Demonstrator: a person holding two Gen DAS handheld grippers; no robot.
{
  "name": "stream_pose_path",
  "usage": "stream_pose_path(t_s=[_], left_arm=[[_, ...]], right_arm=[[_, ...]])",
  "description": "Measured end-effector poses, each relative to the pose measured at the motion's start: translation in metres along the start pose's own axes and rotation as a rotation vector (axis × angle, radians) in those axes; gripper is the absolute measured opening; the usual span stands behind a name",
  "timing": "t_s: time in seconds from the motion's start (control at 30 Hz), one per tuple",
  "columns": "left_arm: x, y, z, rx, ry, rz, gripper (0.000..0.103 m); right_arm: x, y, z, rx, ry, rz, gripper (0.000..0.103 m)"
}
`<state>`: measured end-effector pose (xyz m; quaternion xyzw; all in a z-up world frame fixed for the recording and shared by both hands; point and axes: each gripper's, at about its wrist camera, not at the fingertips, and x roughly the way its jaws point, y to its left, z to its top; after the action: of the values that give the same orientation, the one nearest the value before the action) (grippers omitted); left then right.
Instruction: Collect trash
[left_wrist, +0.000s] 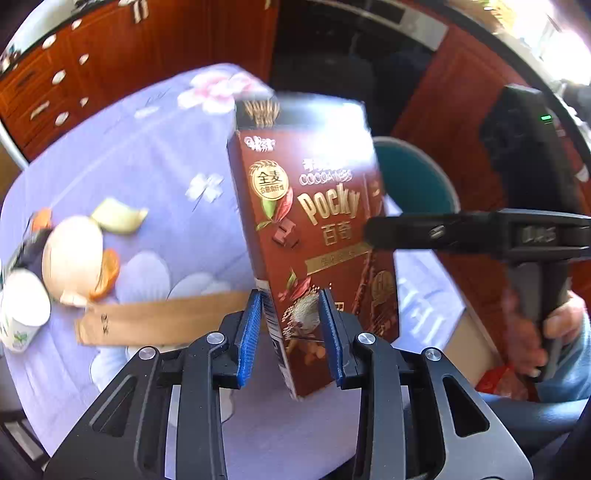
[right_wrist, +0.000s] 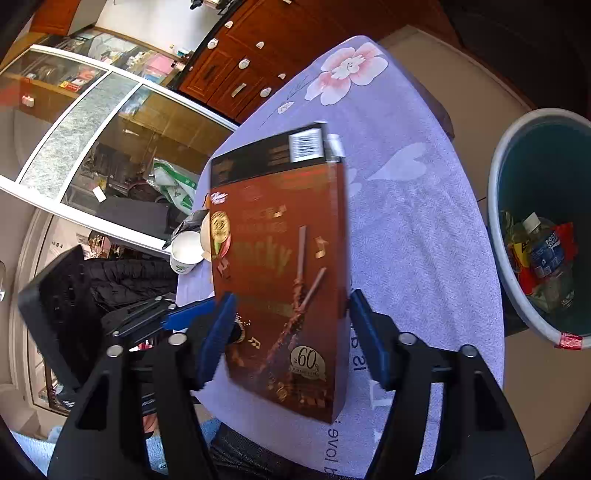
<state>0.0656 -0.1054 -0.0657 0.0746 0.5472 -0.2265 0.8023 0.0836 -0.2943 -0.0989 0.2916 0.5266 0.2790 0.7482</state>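
Here the left gripper (left_wrist: 290, 325) clamps the Pocky box (left_wrist: 314, 236) above the table (left_wrist: 155, 155), while the right gripper's (right_wrist: 291, 332) loose jaws bracket it; releasing early could drop it short of the bin (right_wrist: 496, 206).

The Pocky box (right_wrist: 280, 266) stands above the table (right_wrist: 413, 229); right of it (off the edge) sits the bin (right_wrist: 498, 206).
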Motion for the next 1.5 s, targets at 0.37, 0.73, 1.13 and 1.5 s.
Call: stream_pose_path(t_s=[0.37,0.73,1.13,1.5], left_arm=[[0.009,0.019,-0.019,-0.021,0.012,0.066,0.024],[0.015,0.013,-0.042,0.05,0.065,0.007,0.024],[0.033,0.008,-0.043,0.056,0.092,-0.024,0.022],[0.033,0.037,-0.041,-0.017,0.074,0.041,0.0]], right_arm=[[0.016,0.028,-0.006,-0.106,0.057,-0.082,0.006],[0.015,0.002,-0.031,-0.065,0.088,-0.163,0.049],[0.036,0.005,-0.034,-0.102,0.065,-0.246,0.067],[0.016,0.048,-0.035,-0.192,0.037,-0.271,0.003]])
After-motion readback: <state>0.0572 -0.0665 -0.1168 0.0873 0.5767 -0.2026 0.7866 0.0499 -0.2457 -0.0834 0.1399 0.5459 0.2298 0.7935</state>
